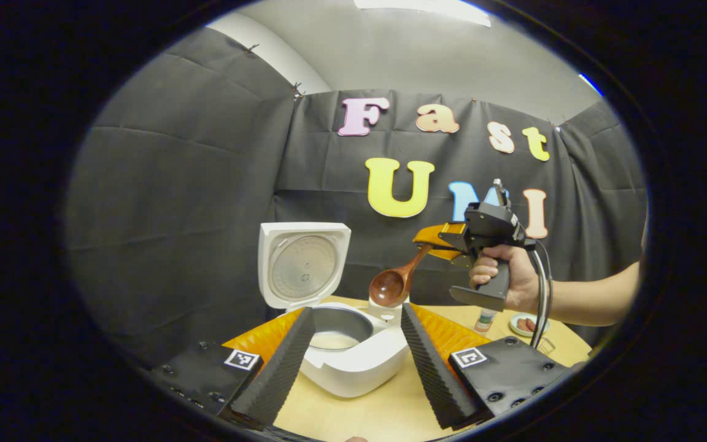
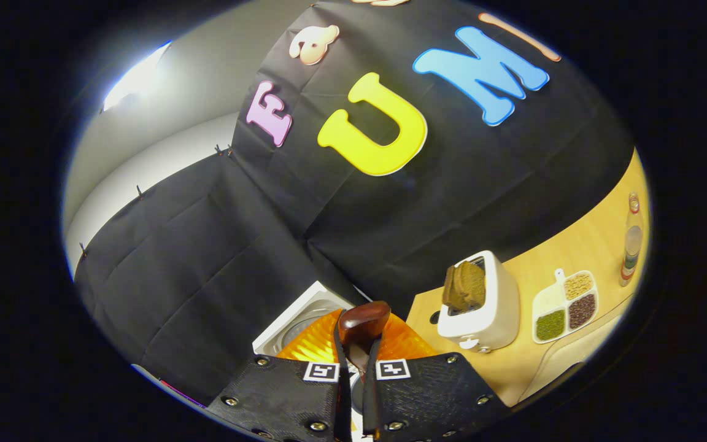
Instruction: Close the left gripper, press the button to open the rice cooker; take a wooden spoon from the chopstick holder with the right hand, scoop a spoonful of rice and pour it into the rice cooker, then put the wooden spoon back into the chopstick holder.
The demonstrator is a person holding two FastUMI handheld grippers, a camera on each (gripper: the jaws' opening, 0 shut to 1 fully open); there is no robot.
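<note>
Left gripper (image 1: pixel 356 350): its fingers stood wide apart, holding nothing, one on each side of the rice cooker in the left gripper view.
Rice cooker (image 1: pixel 353 362): white, on the counter (image 1: pixel 384 411), lid (image 1: pixel 303 264) raised upright behind it; a pale layer lay at the bottom of the inner pot (image 1: pixel 334 328).
Right gripper (image 1: pixel 436 240): held up in a hand (image 1: pixel 507 276) above the counter, to the right of the cooker's lid; its fingers were clamped on the spoon's handle.
Wooden spoon (image 1: pixel 393 283): dark brown, sloping down from the fingers, bowl hanging just above the cooker's back rim. In the right gripper view the bowl (image 2: pixel 363 319) stuck out past the closed fingers.
Toaster (image 2: pixel 482 304): white, on the counter, a brown slice standing in its slot.
Divided dish (image 2: pixel 565 305): just beside the toaster, with grains and beans.
Bottle (image 2: pixel 631 239): near the counter's far edge.
</note>
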